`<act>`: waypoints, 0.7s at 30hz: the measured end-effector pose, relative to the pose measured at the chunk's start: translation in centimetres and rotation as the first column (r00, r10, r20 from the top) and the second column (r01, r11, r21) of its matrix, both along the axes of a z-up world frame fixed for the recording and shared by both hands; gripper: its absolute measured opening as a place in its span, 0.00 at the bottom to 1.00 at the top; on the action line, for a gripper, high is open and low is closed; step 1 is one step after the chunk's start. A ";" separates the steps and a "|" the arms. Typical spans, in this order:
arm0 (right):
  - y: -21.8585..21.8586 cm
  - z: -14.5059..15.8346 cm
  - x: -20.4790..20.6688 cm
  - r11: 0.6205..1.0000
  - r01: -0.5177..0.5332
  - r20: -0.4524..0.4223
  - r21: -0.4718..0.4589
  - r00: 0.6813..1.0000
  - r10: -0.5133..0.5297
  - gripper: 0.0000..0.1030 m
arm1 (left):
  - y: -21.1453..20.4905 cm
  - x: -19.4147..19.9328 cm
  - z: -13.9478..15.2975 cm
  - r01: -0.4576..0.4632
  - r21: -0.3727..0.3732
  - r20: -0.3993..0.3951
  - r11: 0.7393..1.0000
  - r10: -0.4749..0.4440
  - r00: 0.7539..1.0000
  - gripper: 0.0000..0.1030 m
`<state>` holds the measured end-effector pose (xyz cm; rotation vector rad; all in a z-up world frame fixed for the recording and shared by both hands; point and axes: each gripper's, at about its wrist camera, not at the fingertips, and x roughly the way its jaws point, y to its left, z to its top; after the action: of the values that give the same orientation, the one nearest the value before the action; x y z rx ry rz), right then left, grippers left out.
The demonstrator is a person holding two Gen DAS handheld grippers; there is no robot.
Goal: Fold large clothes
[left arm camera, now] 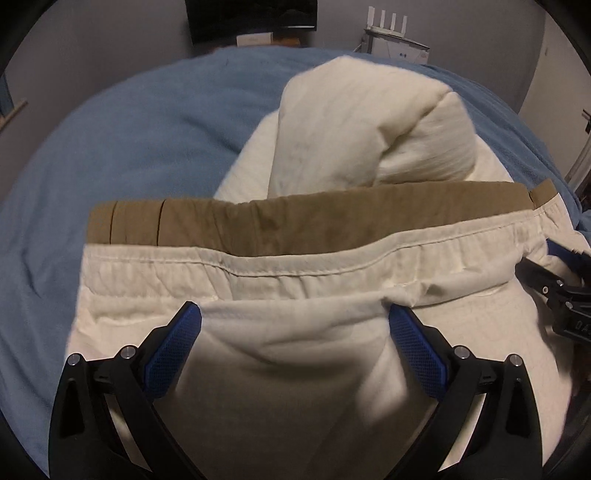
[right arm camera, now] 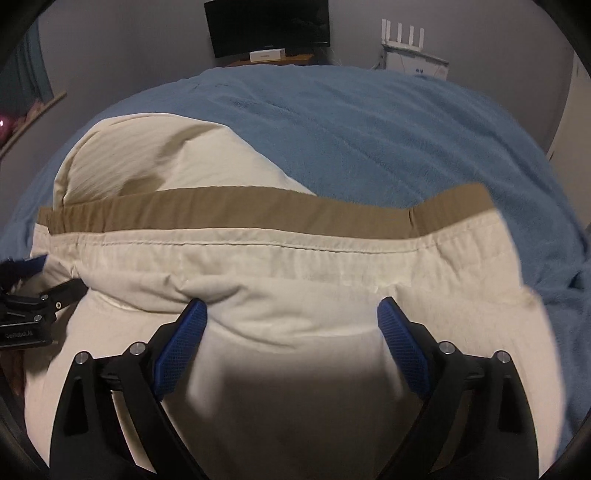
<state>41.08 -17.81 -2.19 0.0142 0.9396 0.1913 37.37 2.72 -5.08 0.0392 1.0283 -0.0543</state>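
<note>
- Cream trousers point(left arm camera: 295, 354) with a tan waistband lining point(left arm camera: 295, 221) lie on the blue blanket point(left arm camera: 129, 147), right under both tongs.
- Left gripper point(left arm camera: 295, 321): jaws wide apart, cloth bulging between, not pinched.
- Right gripper point(right arm camera: 291, 314): same, jaws spread with nothing clamped.
- The left view shows a puffed-up fold of trouser leg point(left arm camera: 369, 122) further back; in the right view that part lies flatter.
- Only the right view shows the dark monitor point(right arm camera: 267, 26) whole, with a white box point(right arm camera: 266, 54) under it.
- The white router point(right arm camera: 413, 55) has a label, too tiny to read.
- There's lettering on the neighbouring gripper, blurred.
</note>
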 end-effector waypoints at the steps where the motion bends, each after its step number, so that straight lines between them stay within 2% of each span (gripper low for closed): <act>1: -0.1 -0.4 -0.1 1.000 -0.001 0.010 0.007 1.000 0.001 0.88 | 0.1 0.3 -0.2 -0.001 -0.003 -0.003 1.000 0.001 1.000 0.95; 5: 0.4 -1.5 -0.4 1.000 0.007 0.036 -0.025 0.999 -0.006 0.88 | -0.2 0.6 -1.1 -0.004 0.023 -0.008 1.000 0.004 1.000 0.95; 8: 0.5 -2.0 -0.4 0.999 0.009 0.036 -0.041 0.999 -0.008 0.88 | -0.1 1.0 -1.6 -0.004 0.014 -0.011 1.000 0.004 1.000 0.95; 21: 0.3 -3.5 -0.5 1.000 0.012 0.048 -0.024 0.999 -0.010 0.88 | 0.3 -0.8 -3.0 0.001 -0.006 0.030 1.000 0.000 1.000 0.95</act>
<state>40.61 -17.48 -5.71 -0.0074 0.8940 0.1695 36.57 3.02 -8.08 0.0348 0.9984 -0.0572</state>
